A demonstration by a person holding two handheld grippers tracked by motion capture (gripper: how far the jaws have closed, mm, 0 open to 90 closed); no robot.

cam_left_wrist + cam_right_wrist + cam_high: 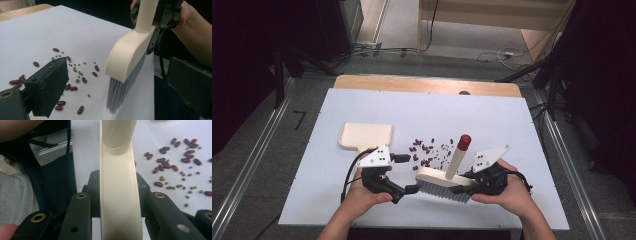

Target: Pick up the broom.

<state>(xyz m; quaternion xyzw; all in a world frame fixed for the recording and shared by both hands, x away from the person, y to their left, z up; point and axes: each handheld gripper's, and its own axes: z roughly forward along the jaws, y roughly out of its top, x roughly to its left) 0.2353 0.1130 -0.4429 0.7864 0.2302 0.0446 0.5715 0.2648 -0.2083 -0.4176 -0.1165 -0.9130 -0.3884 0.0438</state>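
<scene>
On the white table sheet (492, 115), a cream dustpan (366, 135) is seen lying beyond the left gripper (407, 172), its handle pointing back toward that hand. The brush (443, 182) is clamped at its head by the right gripper (460, 189), bristles down, handle tilted up and away. The left gripper is held wide open, empty, just beside the brush's free end. Scattered beans (428, 152) lie between brush and dustpan.

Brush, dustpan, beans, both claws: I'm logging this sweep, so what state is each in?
Brush: clamped by its cream back in the right claw, bristles down on the table, red-tipped handle tilted up.
Dustpan: flat on the white table, empty, untouched.
Beans: scattered loose, unswept.
Left claw: open, holding nothing.
Right claw: shut on the brush.
</scene>
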